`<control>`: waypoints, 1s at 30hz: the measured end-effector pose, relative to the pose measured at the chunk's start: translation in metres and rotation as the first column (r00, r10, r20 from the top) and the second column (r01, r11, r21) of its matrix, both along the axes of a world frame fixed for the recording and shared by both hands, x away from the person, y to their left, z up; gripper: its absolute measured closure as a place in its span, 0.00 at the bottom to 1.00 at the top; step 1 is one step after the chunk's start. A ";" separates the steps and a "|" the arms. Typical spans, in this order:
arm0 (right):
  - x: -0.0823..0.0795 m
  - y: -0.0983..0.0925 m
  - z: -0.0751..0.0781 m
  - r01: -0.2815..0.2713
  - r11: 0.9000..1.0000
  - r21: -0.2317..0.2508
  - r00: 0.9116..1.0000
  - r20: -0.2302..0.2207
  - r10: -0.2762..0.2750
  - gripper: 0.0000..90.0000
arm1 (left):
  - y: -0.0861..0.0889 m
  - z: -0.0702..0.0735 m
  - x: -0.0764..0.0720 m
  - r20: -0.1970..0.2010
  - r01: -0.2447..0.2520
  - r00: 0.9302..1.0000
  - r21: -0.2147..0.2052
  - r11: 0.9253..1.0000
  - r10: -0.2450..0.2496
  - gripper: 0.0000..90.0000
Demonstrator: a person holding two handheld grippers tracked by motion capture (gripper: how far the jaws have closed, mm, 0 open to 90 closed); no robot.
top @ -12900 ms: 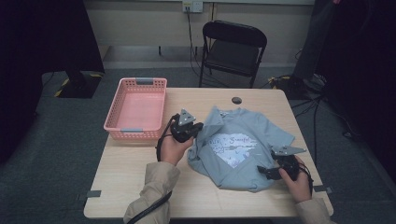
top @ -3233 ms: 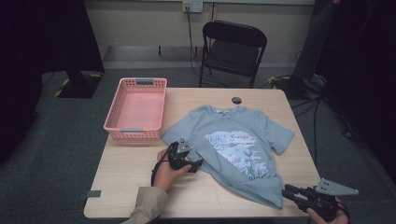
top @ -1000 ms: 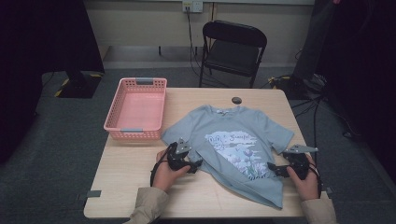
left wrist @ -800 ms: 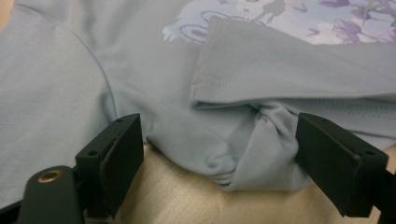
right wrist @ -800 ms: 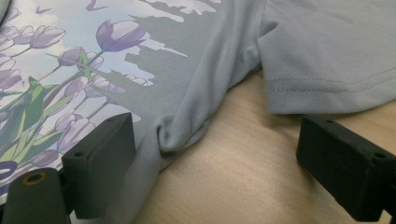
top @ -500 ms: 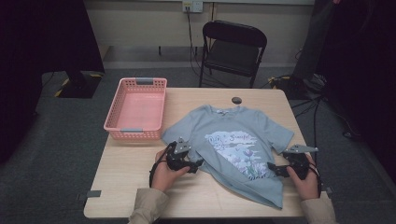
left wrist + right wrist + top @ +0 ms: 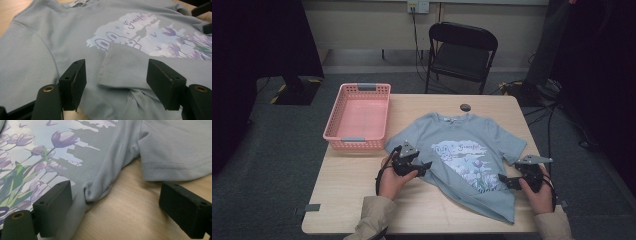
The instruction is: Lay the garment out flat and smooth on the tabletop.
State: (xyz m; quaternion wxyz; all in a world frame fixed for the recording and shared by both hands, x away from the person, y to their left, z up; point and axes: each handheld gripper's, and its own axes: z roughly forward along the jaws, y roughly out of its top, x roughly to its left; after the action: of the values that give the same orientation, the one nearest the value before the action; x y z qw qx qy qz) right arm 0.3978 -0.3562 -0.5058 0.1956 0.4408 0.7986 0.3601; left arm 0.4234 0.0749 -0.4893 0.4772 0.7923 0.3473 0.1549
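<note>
- Since half a second back, both hands have kept to their spots at the shirt's two sides; what has changed is my left gripper [image 7: 424, 165], whose jaws have just been closing.
- Largest first: the wooden table [image 7: 362, 200] carries the grey-blue T-shirt [image 7: 472, 135], spread face up with its collar toward the far edge; the pink basket [image 7: 359, 114] sits just beside it at the left.
- On my left, the sleeve [image 7: 123, 68] lies folded in over the print, and it sits between the jaws, which are not yet pinching it.
- My right gripper [image 7: 506, 182] is spread wide at the other side seam [image 7: 96, 191], jaws grasping nothing.
- I judge this to be the folding stage, side by side.
- Next, I reckon, each gripper must clamp cloth at its edge, then lift and carry it inward.
</note>
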 end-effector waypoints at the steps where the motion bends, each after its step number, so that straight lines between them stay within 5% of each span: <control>1: 0.000 0.000 0.000 0.000 1.000 0.000 1.000 0.000 0.000 0.12 | -0.001 0.000 0.001 0.000 -0.007 1.000 0.002 1.000 0.007 0.36; 23: 0.000 0.000 0.000 0.000 1.000 0.000 1.000 0.000 0.000 0.12 | -0.018 -0.011 0.014 -0.047 0.006 0.999 0.101 0.995 -0.001 0.71; 30: 0.000 0.000 0.000 0.000 1.000 0.000 1.000 0.000 0.000 0.12 | -0.021 -0.009 0.011 -0.080 0.017 0.997 0.142 0.990 -0.006 0.96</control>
State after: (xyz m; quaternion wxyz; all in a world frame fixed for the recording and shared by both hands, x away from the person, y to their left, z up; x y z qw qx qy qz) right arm 0.3978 -0.3562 -0.5058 0.1956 0.4407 0.7987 0.3600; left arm 0.4345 0.0536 -0.4978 0.4064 0.8317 0.3493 0.1451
